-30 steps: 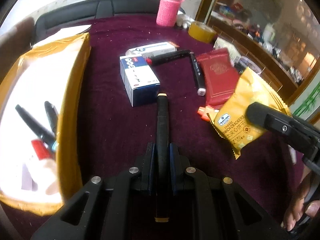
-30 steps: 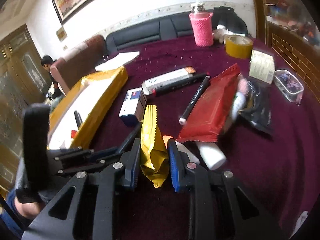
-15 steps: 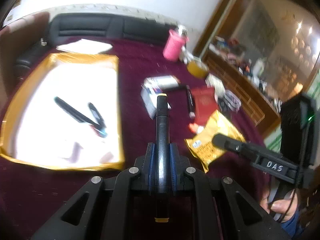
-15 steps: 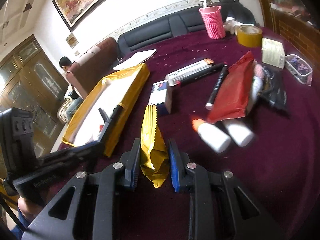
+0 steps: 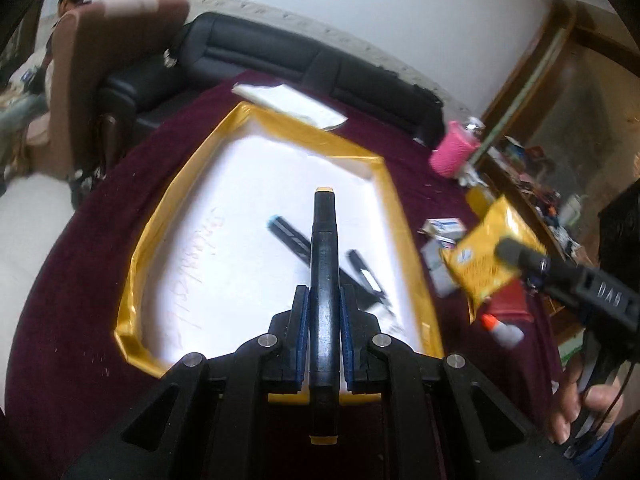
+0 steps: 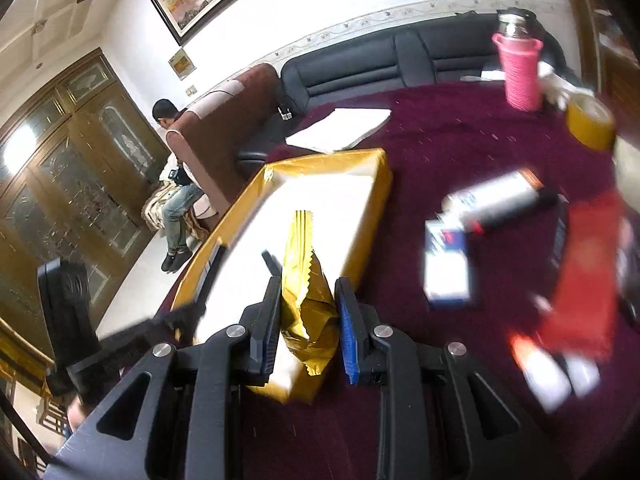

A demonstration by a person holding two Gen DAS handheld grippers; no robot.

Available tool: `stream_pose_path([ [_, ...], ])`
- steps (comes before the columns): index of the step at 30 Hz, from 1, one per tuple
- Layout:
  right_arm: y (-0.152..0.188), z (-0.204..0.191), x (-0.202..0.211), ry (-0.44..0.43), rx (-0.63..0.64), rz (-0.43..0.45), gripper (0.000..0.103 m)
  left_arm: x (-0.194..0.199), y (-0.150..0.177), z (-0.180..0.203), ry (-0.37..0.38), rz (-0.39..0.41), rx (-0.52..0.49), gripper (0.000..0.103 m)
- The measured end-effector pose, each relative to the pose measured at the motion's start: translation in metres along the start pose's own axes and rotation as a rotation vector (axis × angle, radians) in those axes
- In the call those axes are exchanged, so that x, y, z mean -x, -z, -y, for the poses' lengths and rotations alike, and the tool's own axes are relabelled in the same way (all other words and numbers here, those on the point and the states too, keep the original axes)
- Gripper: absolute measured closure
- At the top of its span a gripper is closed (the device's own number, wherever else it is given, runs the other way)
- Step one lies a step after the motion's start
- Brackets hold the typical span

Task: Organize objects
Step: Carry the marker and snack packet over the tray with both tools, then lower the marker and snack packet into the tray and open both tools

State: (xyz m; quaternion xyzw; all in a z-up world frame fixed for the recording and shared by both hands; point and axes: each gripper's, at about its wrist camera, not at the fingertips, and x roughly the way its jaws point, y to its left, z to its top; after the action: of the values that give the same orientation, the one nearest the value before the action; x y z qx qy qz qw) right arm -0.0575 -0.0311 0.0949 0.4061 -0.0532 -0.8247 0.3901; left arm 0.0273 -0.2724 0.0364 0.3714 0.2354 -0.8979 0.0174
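Note:
My left gripper is shut on a black marker with a yellow tip and holds it above the gold-rimmed box with a white floor. Two black markers lie inside the box. My right gripper is shut on a yellow cracker packet and holds it over the near right edge of the same box. The packet also shows in the left wrist view.
On the maroon tablecloth to the right lie a blue-white carton, a red packet, a glue bottle, a pink-sleeved bottle, a yellow tape roll and white paper. A black sofa stands behind.
Both grippers have moved left from the loose items to above the gold box, each still holding its object. The view is higher above the table.

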Motion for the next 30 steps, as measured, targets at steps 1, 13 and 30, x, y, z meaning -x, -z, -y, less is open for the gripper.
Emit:
stream_pose_path([
  [1, -0.008, -0.003, -0.013, -0.003, -0.003, -0.007, 0.080, -0.007, -0.002, -0.003, -0.005, -0.011, 0.008, 0.091],
  [13, -0.037, 0.006, -0.123, -0.104, -0.157, -0.140, 0.079, -0.032, -0.018, -0.025, -0.107, -0.027, 0.055, 0.091],
  [30, -0.045, 0.009, -0.155, -0.039, -0.157, -0.248, 0.074, -0.044, -0.007, -0.019, -0.132, -0.080, 0.021, 0.091],
])
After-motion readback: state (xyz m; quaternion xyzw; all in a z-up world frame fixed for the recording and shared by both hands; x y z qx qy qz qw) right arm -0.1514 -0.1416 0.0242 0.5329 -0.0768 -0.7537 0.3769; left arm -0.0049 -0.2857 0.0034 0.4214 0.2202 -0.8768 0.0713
